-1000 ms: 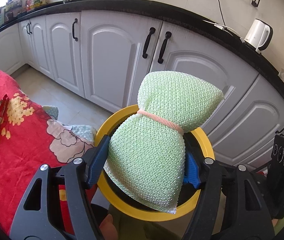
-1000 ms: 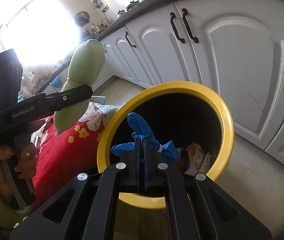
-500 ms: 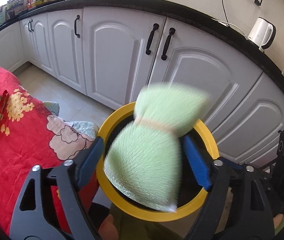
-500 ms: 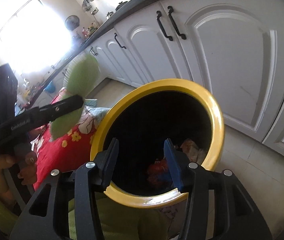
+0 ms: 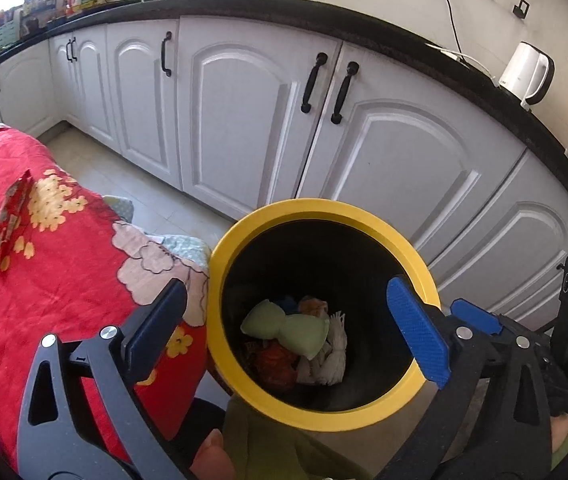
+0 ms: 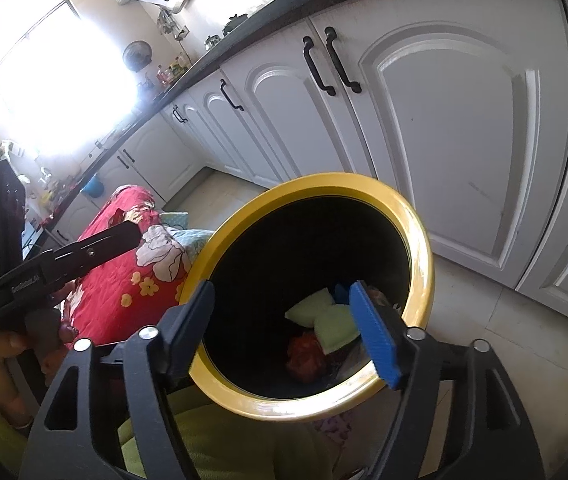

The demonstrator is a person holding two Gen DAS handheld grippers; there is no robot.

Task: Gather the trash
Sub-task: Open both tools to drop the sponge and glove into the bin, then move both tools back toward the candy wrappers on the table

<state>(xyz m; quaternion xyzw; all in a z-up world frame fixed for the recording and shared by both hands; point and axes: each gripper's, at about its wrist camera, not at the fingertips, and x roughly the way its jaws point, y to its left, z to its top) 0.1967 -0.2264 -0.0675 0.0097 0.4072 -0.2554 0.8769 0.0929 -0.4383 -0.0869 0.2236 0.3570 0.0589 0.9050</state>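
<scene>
Now both claws hang released over the bin, nothing between their fingers. Seen from its own camera, the left gripper (image 5: 290, 330) has its jaws spread wide, one blue pad (image 5: 418, 330) over the near right part of the yellow rim and the other over the edge of the red floral cloth (image 5: 44, 280). The right gripper (image 6: 288, 332) is likewise splayed, straddling the near rim, with its ribbed blue pad (image 6: 374, 336) lying across the opening.

Below them, the bin (image 5: 316, 210) stands on the floor beside the cloth-covered surface and in front of the white cabinets (image 5: 244, 120). At its bottom lies the green mesh scrubber (image 5: 288, 328), pinched at its middle, resting on top of white scraps, something orange-red and a bit of blue. So this piece of trash is in, and the drop-off step looks done for both hands.

Out on the cloth, well apart from the bin, lies a flat red wrapper (image 5: 10, 220), which looks like the likeliest remaining piece. The next move would call for swinging a gripper away from the bin toward it, coming down low and flat, since a thin wrapper on soft cloth gives the fingers little edge to catch and the cloth could bunch up with it
</scene>
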